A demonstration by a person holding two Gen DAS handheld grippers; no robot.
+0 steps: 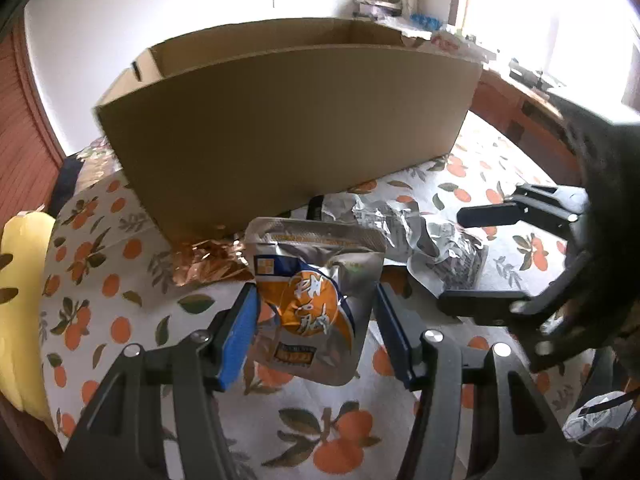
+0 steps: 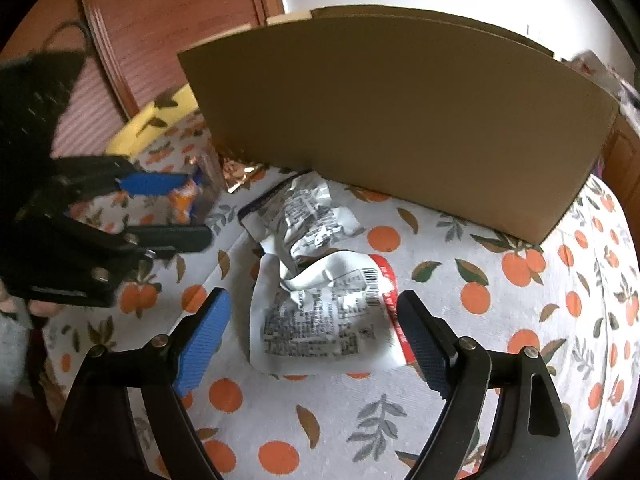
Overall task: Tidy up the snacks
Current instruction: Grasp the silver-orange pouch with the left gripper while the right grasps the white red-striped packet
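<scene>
Left gripper [image 1: 314, 328] pinches the orange-and-silver snack pouch [image 1: 310, 300] at frame centre, lifted above the orange-print tablecloth [image 1: 120, 280]. Right gripper [image 2: 314, 344] spread wide, empty, straddling a crumpled white packet [image 2: 320, 316]. Cardboard box [image 1: 288, 120] fills the upper frame, its near wall close behind; bare cloth at lower right.

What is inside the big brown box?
The left camera peeks over the box's rim and shows only bare cardboard walls at the top. The tall front wall hides the bottom, so whether any snacks lie in there cannot be seen.
</scene>
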